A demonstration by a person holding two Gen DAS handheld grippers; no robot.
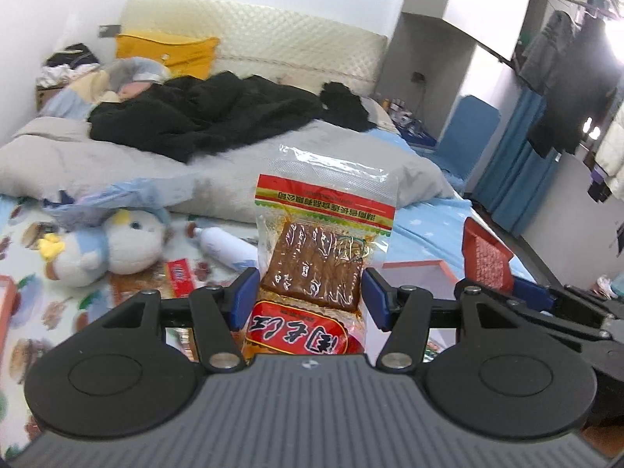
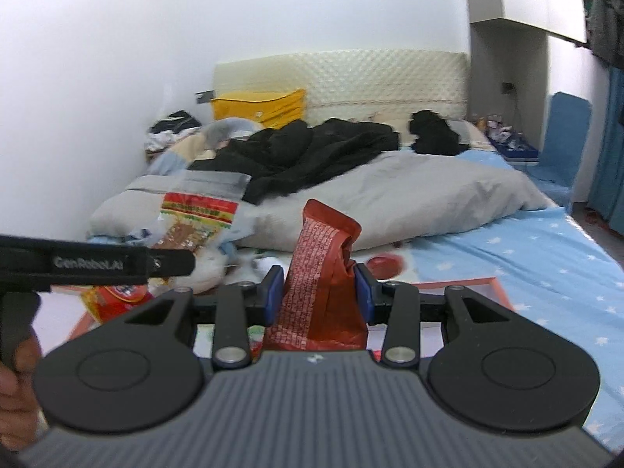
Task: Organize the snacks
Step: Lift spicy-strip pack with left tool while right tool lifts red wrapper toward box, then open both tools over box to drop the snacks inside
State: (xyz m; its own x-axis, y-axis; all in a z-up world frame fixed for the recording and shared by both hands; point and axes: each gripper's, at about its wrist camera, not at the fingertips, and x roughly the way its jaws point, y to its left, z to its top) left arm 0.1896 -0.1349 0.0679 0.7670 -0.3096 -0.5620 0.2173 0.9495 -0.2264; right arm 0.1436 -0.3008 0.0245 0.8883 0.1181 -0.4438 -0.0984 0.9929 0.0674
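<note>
Behind both grippers spreads a bed point(image 1: 351, 148) with a grey duvet. On the left, the left gripper point(image 1: 310, 296) clamps a clear tofu snack packet point(image 1: 323, 241), held upright. Rightward, the right gripper point(image 2: 318, 290) pinches a red snack pouch point(image 2: 319, 273), above a pink-rimmed box point(image 2: 487, 284).

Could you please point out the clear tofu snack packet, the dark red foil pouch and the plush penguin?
Clear tofu snack packet point(image 1: 312, 269), left wrist view, brown slab.
Dark red foil pouch point(image 2: 312, 284), right wrist view, printed face.
Plush penguin point(image 1: 117, 245), left wrist view, white body.
</note>
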